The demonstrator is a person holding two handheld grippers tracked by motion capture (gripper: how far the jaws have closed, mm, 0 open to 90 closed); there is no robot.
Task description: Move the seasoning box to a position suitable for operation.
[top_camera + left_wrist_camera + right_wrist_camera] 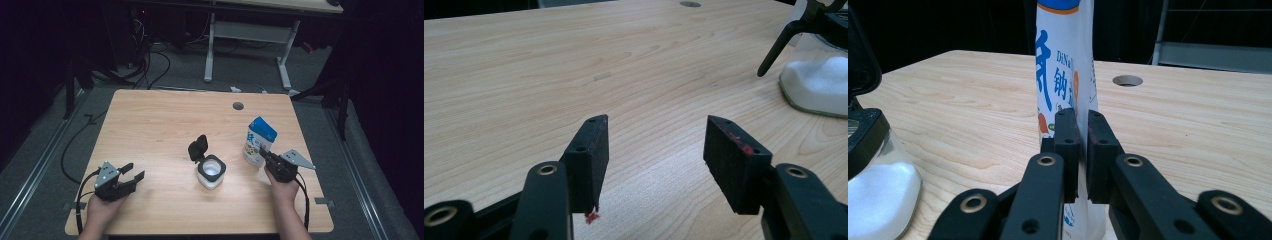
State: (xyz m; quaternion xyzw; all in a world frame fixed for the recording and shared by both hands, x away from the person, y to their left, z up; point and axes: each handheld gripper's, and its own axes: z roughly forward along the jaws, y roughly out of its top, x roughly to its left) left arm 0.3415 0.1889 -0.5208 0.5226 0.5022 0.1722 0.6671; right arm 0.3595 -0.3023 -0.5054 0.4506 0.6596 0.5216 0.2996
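My right gripper (1082, 150) has its two black, ribbed pads pinched together on the thin, flat edge of the white-and-blue bag (1064, 75), a soft, glossy pouch with blue lettering that stands upright on the table (160, 125), near its right edge. The table is pale wood with fine grain and a smooth matte top, a round hole (238, 106) near its far side. My left gripper (656, 150) hovers over the wood with its blocky black jaws well apart, nothing between them, red specks on the pads. Between my two hands sits the clear jar (211, 172), rounded and glassy, heaped with white grains, its black hinged lid (198, 148) flipped up and back.
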